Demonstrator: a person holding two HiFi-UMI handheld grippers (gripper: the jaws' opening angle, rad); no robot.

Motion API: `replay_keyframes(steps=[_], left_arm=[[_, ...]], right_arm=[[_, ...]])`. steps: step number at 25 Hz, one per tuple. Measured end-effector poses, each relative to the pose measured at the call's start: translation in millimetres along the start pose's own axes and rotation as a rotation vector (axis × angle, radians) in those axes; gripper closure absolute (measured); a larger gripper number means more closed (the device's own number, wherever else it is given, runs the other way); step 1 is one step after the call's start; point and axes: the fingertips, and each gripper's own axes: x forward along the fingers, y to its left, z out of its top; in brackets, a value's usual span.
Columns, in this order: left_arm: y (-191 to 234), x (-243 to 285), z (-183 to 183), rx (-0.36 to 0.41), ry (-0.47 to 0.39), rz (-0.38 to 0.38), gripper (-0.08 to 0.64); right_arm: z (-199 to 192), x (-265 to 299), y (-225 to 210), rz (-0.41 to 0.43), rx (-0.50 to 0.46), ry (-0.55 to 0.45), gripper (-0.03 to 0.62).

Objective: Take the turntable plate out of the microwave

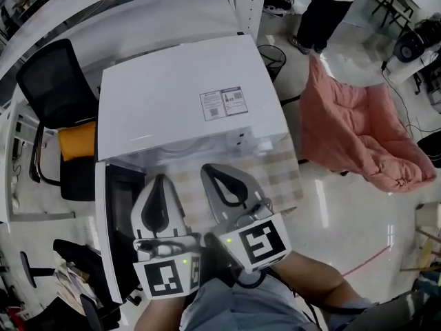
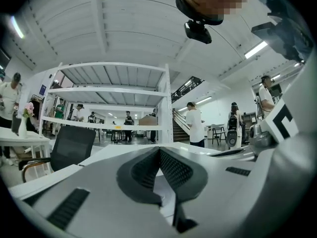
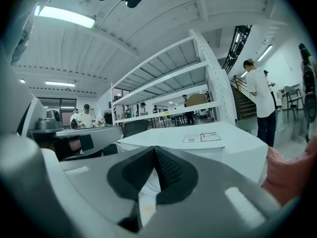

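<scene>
Nearest of all, at 6 o'clock in the head view, the grey-and-white left gripper (image 1: pixel 160 179) is held beside the matching right gripper (image 1: pixel 211 171), each bearing black square markers. On the left gripper the dark ribbed pads are pressed together tip to tip, and nothing is gripped between them. The right gripper is likewise closed right up, and nothing is held there either.

Both are pointed toward 12 o'clock, their tips near the front edge of the boxy white microwave (image 1: pixel 186 95), whose flat top carries a small printed label (image 1: pixel 224 104). At 9 o'clock from the grippers the microwave's door (image 1: pixel 114 233), white-framed with a dark window, is seen swung open toward the person. The turntable plate cannot be made out: the cavity is hidden under the microwave's top in the head view, and neither gripper view looks into it.

A beige checked cloth (image 1: pixel 282 178) is spread under the microwave and shows at 3 o'clock from the grippers. Further out at 3 o'clock a crumpled pink blanket (image 1: pixel 358 129) is laid on the glossy floor (image 1: pixel 344 219). At 10 o'clock a black mesh office chair (image 1: pixel 52 81) is parked, with a yellow cushion (image 1: pixel 77 140) just below it. At 1 o'clock a person's dark trouser legs (image 1: pixel 324 16) are seen standing.
</scene>
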Motion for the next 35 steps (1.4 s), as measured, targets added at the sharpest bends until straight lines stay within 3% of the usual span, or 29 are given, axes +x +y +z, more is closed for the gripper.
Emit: replay_keyframes(steps=[7,13,17,21,35], left_arm=[[18.9,10.7,-69.6,-0.031,0.002,0.039,0.555],[28.7,12.0,-136.4,-0.026,0.06,0.06,0.555],[37.1,21.7,-164.9,-0.093,0.061,0.06,0.555],[47.2,28.5,-182.8,-0.107,0.048,0.075,0.555],[67.4,31.9,-212.2,-0.158,0.039,0.09,0.555]], right_arm=[[-54.9,32.7,-6.5,0.023,-0.063,-0.006,0.59],[-103.1,55.8,-2.5,0.066,-0.145,0.011,0.589],[-126.7,71.2,-6.1,0.084,-0.29,0.043,0.589],[-146.6,86.8,-7.5,0.1,-0.433,0.076,0.589],[-195.8,123.8,-13.3,-0.02,-0.839,0.18,0.548]])
